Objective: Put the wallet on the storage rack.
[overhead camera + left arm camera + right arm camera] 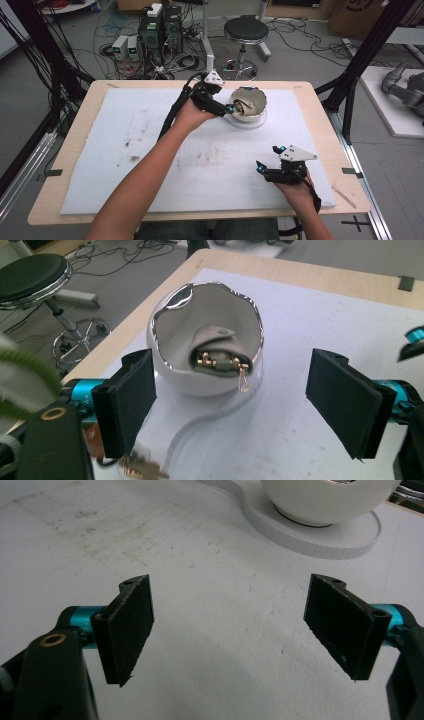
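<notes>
A white bowl [261,101] with a wavy silver rim stands on a round white coaster [260,121] at the far middle of the foam mat. Inside it lies a beige pouch [243,107] with a gold zipper. In the left gripper view the bowl [175,330] and the pouch [220,352] sit just beyond the jaws. My left gripper [229,109] hangs open at the bowl's left side, nothing between its pads. My right gripper [268,158] rests open over bare mat near the front right. Its view shows the bowl's base [325,500] on the coaster [320,540].
A white foam mat [125,150] covers most of the wooden table [75,150] and has dirty smudges left of middle. A small gold metal piece [142,469] lies below my left jaw. A stool [245,30] and computers stand on the floor beyond the table.
</notes>
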Demonstrator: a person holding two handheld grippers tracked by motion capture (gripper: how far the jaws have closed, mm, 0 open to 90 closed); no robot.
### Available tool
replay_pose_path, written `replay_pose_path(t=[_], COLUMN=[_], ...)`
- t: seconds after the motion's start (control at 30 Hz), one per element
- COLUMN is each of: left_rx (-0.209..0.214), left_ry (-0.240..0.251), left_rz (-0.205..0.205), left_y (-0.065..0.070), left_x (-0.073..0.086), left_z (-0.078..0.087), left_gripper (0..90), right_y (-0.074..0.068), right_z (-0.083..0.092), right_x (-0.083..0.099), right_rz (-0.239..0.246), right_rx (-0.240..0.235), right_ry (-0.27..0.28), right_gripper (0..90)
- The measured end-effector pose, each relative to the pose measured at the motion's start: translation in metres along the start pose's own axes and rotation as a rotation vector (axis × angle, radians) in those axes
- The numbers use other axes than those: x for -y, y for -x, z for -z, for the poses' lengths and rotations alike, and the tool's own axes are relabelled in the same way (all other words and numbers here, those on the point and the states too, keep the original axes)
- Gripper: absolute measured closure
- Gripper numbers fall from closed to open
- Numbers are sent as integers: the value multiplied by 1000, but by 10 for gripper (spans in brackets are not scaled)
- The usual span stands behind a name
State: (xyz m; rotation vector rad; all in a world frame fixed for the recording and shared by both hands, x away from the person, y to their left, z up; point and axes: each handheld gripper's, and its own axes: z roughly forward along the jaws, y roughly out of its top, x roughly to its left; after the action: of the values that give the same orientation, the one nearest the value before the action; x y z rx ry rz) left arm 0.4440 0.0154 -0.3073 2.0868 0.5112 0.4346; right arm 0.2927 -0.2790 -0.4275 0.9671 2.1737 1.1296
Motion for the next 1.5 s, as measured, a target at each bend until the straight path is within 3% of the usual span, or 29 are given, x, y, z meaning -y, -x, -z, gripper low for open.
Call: replay_pose_path(t=[0.33,0.57,0.8,0.87,1.13,1.33,1.5], left_rx=[-13,-20,-51,-74,-82,-95,-111], left_ry=[62,95,108,109,145,149,159], left_rz=[45,67,124,159,229,236,238], left_y=[0,2,4,3,0,-1,1], left_x=[44,72,117,135,171,193,202], left_z=[49,71,101,112,126,136,145], left_gripper=[200,199,199,199,199,199,199], right_y=[-1,0,3,5,6,7,8], right_z=[-5,-7,-7,-6,-5,-1,-2], right_x=[-2,-2,0,0,0,1,0], right_rz=[2,-8,-24,-24,-14,-20,-16], right_rx=[-3,-2,-1,-1,-3,5,3], right_ry=[-1,-3,0,-2,5,7,11], right_gripper=[205,205,205,205,205,205,205])
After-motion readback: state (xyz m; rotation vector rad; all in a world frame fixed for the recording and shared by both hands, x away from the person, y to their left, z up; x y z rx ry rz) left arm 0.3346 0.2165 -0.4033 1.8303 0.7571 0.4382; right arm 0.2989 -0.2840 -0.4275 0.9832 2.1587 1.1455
